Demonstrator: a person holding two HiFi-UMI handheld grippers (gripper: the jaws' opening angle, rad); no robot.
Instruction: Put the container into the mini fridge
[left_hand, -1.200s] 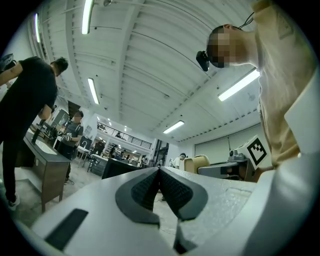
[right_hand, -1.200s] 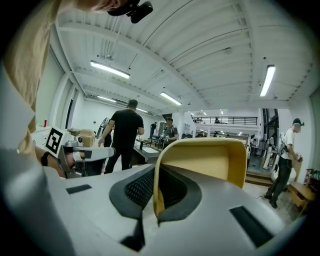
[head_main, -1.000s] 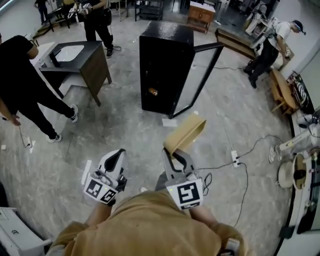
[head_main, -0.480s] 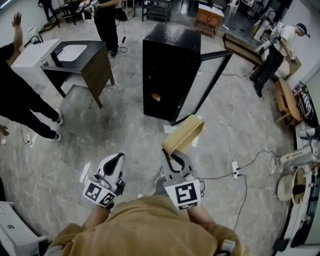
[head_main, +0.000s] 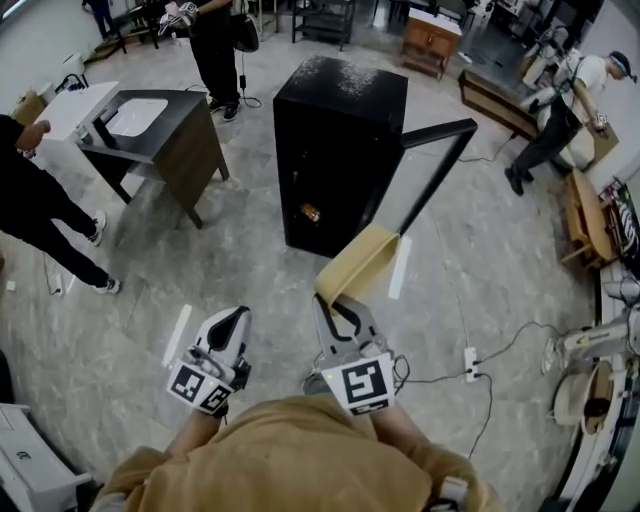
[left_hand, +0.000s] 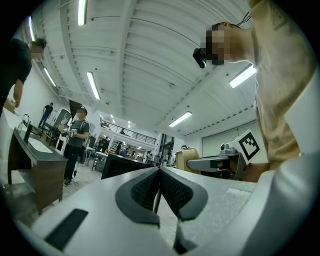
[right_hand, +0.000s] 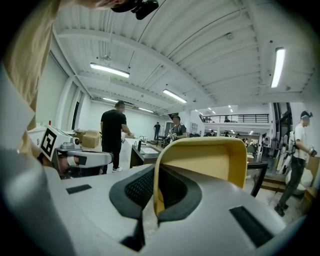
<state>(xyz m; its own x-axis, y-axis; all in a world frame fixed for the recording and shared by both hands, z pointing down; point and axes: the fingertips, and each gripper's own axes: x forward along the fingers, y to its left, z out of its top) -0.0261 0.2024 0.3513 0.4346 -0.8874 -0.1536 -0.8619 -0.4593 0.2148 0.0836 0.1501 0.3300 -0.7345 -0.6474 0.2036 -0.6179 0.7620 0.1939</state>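
The black mini fridge stands on the floor with its door swung wide open on the side that lies right in the head view. On the near side of the fridge, the right tool is clenched on the rim of the tan container, with one jaw inside the wall and one outside. The container is up in the air, pointing toward the fridge's open front and short of it, not touching. The left tool hangs nearer and further left of the fridge, its jaws pressed together on nothing. A small orange thing shows low inside the fridge. A dark vanity cabinet stands left of the fridge, apart from it.
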